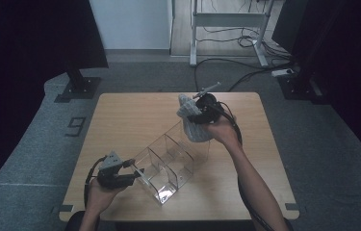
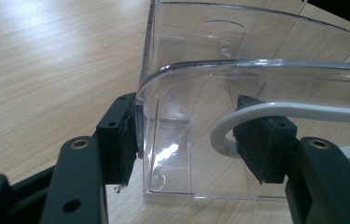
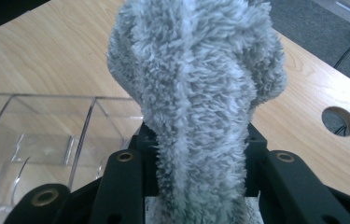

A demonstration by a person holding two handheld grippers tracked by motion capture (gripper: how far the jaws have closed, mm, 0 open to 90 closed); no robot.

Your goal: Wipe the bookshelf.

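High view looks down; both gripper views sit close, sharing the clear organizer (image 1: 168, 163).

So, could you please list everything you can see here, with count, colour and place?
Table: one, light wood, centre of the high view.
Clear organiser: one, transparent with several compartments, on the table's near half.
Fluffy cloth: one, grey, held up over the organiser's far end.
White cable: one, curving through the left gripper view by the organiser wall.
Hole in the tabletop: one, round, beside the cloth in the right gripper view.
Desk frame: one, pale, on the floor beyond the table, cables around it.
Left gripper: one, black, jaws either side of the organiser's end wall.
Right gripper: one, black, shut on the cloth.
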